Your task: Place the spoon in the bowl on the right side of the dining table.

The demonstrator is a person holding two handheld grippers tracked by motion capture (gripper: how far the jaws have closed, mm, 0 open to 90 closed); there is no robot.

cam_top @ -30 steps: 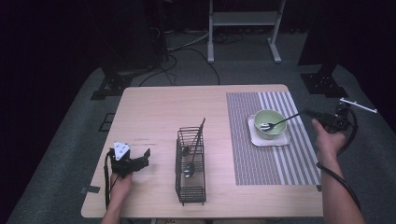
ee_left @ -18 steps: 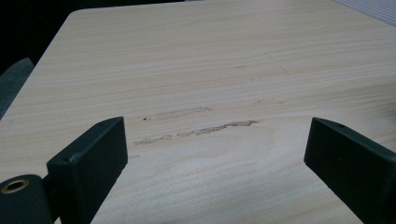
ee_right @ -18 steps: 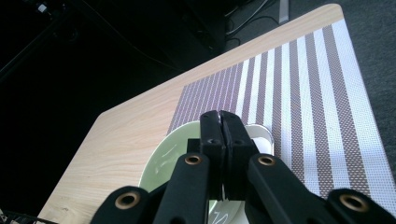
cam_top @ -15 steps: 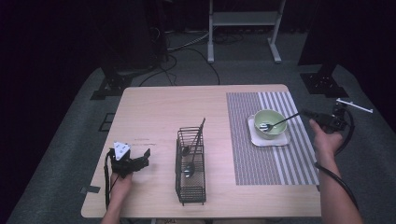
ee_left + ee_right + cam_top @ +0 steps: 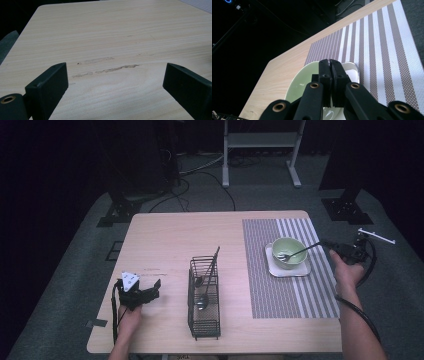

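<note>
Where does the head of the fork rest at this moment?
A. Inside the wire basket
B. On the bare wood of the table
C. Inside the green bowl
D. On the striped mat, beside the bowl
C. In the high view the fork has its tines down inside the green bowl, while its handle slants up over the rim toward the right gripper.

No legible text, labels or signs.

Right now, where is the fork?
In the high view the fork lies on the table's right side, tines in the green bowl on the striped placemat, handle pointing at the right hand-held gripper.
</note>
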